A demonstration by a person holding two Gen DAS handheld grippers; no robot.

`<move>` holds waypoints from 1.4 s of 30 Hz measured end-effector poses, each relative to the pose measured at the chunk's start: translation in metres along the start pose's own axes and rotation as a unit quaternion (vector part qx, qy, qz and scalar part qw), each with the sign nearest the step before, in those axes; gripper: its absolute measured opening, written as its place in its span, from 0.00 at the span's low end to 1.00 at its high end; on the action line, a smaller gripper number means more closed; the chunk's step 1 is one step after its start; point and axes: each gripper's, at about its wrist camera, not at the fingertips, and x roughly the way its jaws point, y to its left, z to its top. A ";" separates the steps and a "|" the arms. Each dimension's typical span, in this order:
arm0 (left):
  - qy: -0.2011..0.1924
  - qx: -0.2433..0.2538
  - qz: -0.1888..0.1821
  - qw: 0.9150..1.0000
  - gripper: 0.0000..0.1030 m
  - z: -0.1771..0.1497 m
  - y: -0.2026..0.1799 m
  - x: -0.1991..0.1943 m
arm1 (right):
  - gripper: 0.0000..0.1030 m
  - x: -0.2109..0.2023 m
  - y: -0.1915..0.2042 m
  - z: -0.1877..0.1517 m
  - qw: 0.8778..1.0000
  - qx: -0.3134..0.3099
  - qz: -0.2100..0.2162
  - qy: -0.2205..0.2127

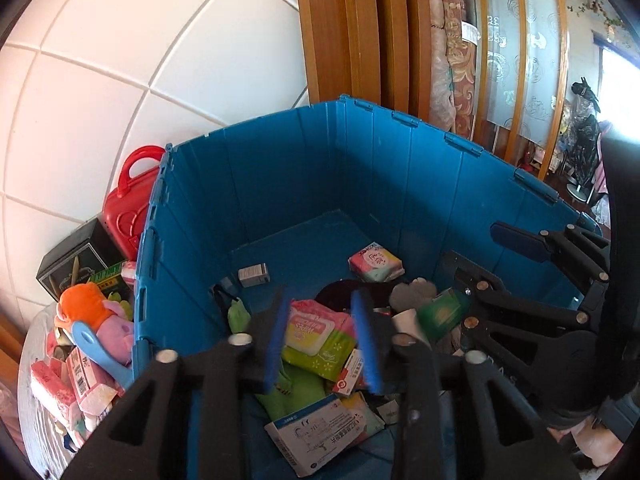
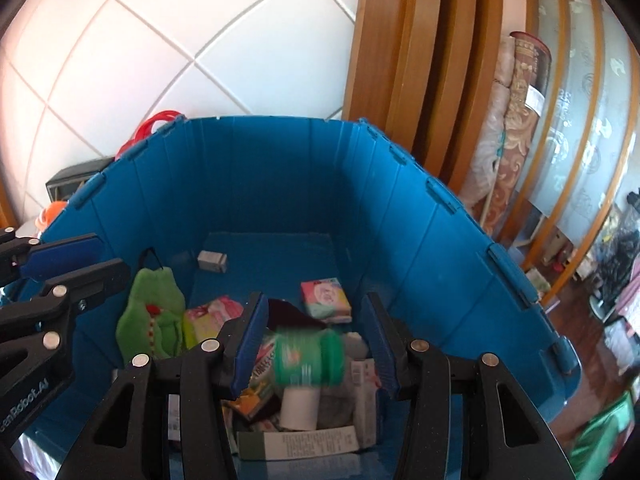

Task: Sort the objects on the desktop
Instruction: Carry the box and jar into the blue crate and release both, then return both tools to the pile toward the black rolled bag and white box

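A blue folding crate [image 1: 288, 168] holds several sorted items: wipes packs [image 1: 316, 332], a tissue pack [image 1: 374, 266], a small grey box [image 1: 253, 275] and a white carton [image 1: 316, 436]. My left gripper [image 1: 324, 344] hovers over the crate, open and empty. My right gripper [image 2: 316, 344] is open above the crate [image 2: 280, 184]; a blurred green container [image 2: 308, 358] is in the air between and below its fingers, untouched. It also shows in the left wrist view [image 1: 442, 312]. A green plush [image 2: 154, 316] leans on the crate's left wall.
Left of the crate, a pile of loose things lies on the table: an orange and pink plush [image 1: 96, 312], pink packs [image 1: 64, 388], a black box [image 1: 76, 264] and a red case [image 1: 128, 200]. A tiled wall and wooden door frame [image 1: 352, 28] stand behind.
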 end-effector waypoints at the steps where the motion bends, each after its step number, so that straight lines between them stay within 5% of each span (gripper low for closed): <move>1: 0.000 -0.003 0.001 1.000 0.54 -0.002 0.001 0.001 | 0.51 0.000 0.000 -0.001 1.000 -0.001 -0.001 0.001; 7: -0.022 -0.015 -0.007 1.000 0.69 -0.009 0.014 -0.014 | 0.91 -0.004 0.002 -0.004 1.000 -0.003 -0.013 -0.001; 10: -0.037 -0.027 -0.008 0.999 0.73 -0.012 0.025 -0.026 | 1.00 -0.011 0.003 -0.004 1.000 -0.005 -0.018 -0.008; 29: -0.093 -0.094 0.015 0.991 0.73 -0.059 0.124 -0.092 | 1.00 -0.083 0.068 0.004 0.997 -0.020 -0.014 -0.066; 37: -0.103 -0.126 0.066 0.984 0.73 -0.111 0.204 -0.120 | 1.00 -0.119 0.133 0.005 0.994 -0.036 0.048 -0.096; 42: -0.069 -0.170 0.101 0.978 0.73 -0.156 0.268 -0.122 | 1.00 -0.125 0.191 0.004 0.990 -0.068 0.084 -0.090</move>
